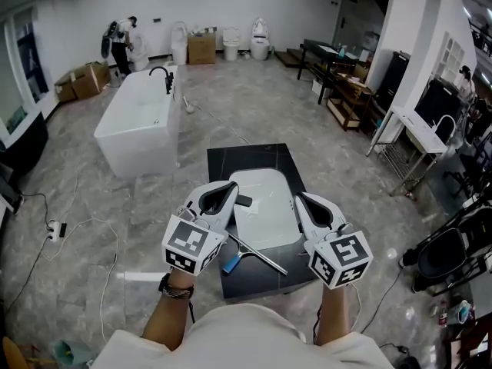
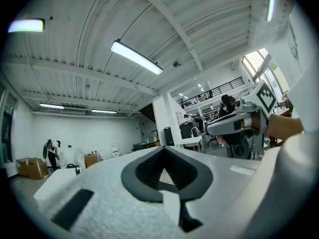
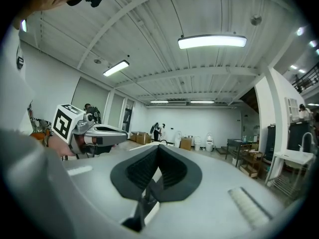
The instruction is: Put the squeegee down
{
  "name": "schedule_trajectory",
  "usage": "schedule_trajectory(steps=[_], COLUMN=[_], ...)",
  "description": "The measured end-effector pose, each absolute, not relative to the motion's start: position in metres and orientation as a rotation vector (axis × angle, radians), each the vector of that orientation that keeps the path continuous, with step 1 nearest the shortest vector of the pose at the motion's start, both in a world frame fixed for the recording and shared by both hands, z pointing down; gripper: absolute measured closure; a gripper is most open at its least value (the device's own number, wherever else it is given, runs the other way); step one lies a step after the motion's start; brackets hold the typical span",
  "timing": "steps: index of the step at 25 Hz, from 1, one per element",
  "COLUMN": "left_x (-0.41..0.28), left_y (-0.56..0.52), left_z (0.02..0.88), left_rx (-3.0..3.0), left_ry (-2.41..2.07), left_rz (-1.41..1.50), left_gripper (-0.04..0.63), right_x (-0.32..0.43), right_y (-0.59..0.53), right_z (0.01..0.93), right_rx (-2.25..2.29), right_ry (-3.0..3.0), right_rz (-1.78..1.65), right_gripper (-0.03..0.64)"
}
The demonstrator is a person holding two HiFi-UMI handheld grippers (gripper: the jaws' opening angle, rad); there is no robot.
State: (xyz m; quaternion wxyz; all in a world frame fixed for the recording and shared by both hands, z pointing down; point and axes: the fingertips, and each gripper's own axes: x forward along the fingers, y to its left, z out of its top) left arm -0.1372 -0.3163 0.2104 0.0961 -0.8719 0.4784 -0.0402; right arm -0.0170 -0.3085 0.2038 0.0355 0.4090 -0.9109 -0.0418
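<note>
The left hand-held gripper (image 1: 228, 189) is pointing level into the room, with its jaws pressed together on nothing. The right hand-held gripper (image 1: 302, 199) is pointing the same way beside it, and its jaws are also together and empty. Below and between them, the squeegee (image 1: 254, 254) is lying flat near the front edge of the dark table (image 1: 254, 156), just beside a white basin (image 1: 265, 206). Neither gripper is touching it. Farther off, a white bathtub (image 1: 138, 121) is standing on the grey floor (image 1: 231, 114).
</note>
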Motion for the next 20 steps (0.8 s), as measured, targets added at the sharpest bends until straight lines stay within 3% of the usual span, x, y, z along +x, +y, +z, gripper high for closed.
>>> schedule_trajectory(steps=[20], left_x=[-0.119], left_y=[-0.321], left_z=[0.227], left_rx=[-2.617], left_ry=[1.414], left_rz=[-0.159], left_gripper=[0.591], right_x=[0.004], right_y=[-0.313], right_z=[0.216], right_rx=[1.262], right_ry=[-2.794], right_rz=[-0.091], right_gripper=[0.610])
